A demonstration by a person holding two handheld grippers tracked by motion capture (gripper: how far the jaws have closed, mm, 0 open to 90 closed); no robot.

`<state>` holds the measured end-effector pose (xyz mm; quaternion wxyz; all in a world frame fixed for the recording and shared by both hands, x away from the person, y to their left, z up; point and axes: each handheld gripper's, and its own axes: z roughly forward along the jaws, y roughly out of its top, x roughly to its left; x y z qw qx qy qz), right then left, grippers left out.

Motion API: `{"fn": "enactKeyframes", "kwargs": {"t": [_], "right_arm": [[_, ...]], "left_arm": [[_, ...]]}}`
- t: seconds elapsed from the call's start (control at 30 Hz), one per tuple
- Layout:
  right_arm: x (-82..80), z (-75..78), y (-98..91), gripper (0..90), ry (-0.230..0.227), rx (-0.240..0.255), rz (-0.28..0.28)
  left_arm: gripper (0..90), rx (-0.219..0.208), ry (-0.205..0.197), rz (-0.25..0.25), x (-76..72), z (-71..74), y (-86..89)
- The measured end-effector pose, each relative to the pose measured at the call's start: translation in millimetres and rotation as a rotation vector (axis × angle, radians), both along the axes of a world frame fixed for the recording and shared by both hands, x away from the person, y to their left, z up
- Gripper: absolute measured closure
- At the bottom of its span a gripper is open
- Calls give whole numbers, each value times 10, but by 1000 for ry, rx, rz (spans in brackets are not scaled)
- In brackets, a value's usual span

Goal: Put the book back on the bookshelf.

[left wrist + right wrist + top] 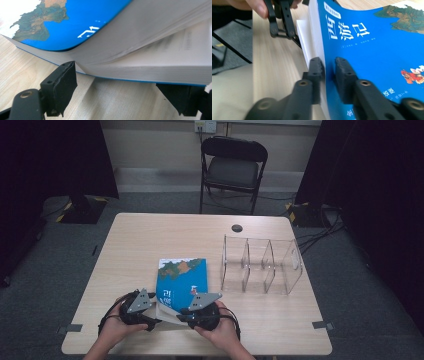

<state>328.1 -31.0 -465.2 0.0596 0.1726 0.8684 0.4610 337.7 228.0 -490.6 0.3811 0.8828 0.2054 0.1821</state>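
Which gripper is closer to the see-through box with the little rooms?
The right gripper. It pinches the blue book just left of the clear organizer. The left gripper sits farther left, at the book's near corner.

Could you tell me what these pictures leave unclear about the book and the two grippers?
- Book: its near edge is hidden by both grippers in the high view; its title is too small there.
- Open page: the print is blurred in the left gripper view.
- Left gripper: the book hides its right jaw's tip.
- Right gripper: its pad faces are hidden by the cover.
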Motion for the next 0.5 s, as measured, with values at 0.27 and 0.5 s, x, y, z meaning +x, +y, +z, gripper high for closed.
{"fn": "enactKeyframes", "kwargs": {"t": [0.27, 0.5], "right_arm": [[30, 123, -47, 813, 33, 8, -16], [93, 283, -137, 864, 87, 40, -22]], "left_arm": [[152, 0, -4, -6, 24, 4, 1], [149, 12, -9, 1, 19, 45, 16]]}}
